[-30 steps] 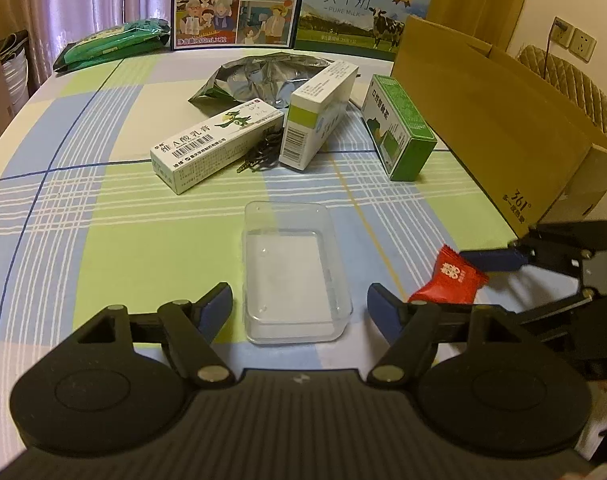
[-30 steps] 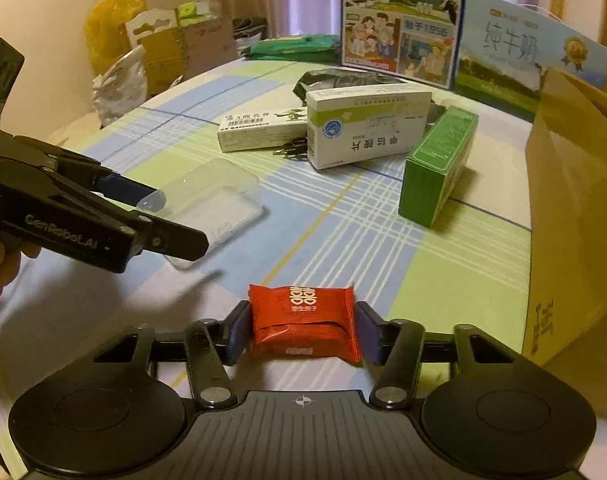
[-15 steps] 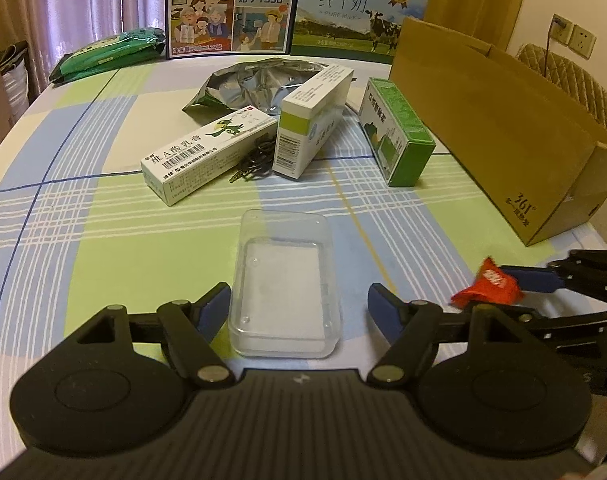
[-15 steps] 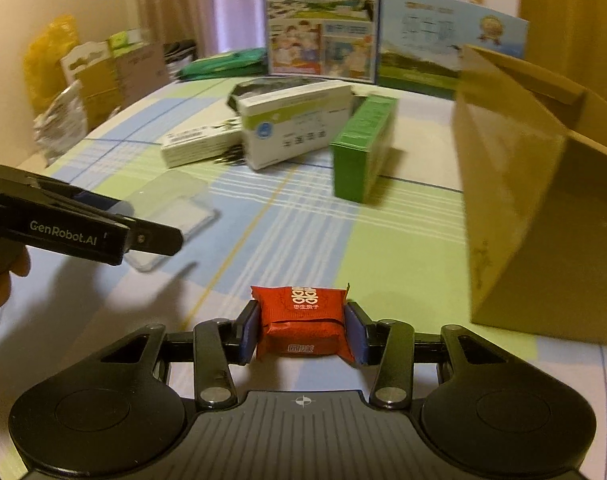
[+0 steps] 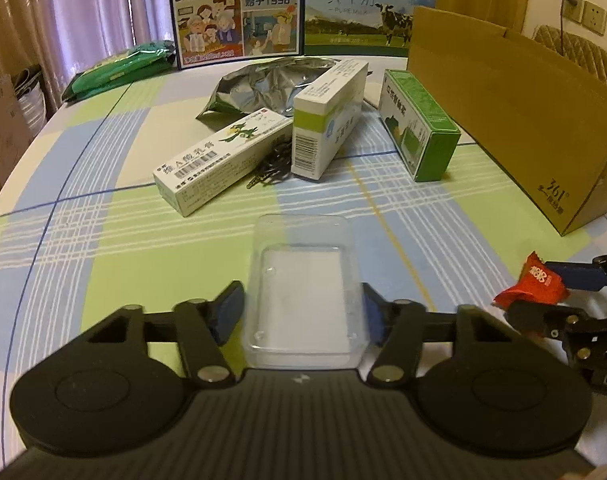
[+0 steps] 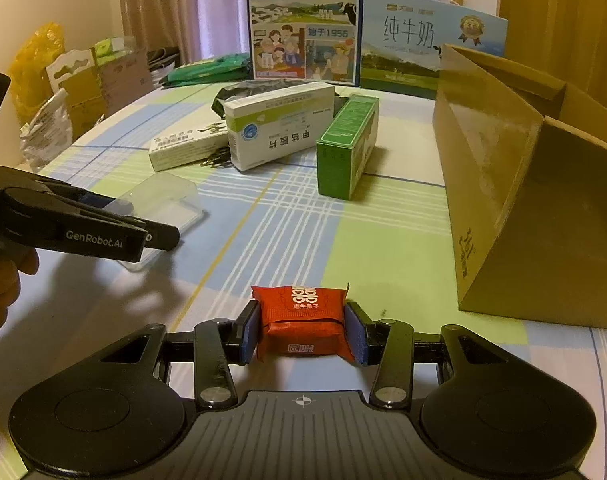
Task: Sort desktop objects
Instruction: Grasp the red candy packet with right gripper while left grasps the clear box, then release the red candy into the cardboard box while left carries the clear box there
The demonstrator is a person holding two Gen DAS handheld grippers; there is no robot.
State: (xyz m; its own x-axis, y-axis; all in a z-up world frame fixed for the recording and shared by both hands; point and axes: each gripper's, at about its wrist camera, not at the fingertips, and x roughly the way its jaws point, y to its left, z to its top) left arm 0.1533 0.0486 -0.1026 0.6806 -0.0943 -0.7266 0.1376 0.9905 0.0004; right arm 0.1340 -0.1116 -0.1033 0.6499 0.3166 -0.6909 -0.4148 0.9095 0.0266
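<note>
I see a plaid tablecloth point(image 5: 103, 208) in green, blue and white under curtains point(image 5: 63, 8), with milk cartons point(image 5: 239, 8) standing at the far edge. My left gripper point(image 5: 301, 312) has its pads against both sides of the clear plastic box point(image 5: 303, 292), whose long axis runs away from me. To the right, near the cardboard box point(image 6: 523, 184), my right gripper point(image 6: 301, 334) pinches the red candy packet point(image 6: 303, 320) above the cloth, its long axis across the jaws.

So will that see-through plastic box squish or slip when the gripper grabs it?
Probably a little. The clear plastic box looks thin-walled and empty, so it is likely light and may flex between the left gripper fingers. Its smooth, glossy sides could slip, and a hard squeeze might crack it.
</note>
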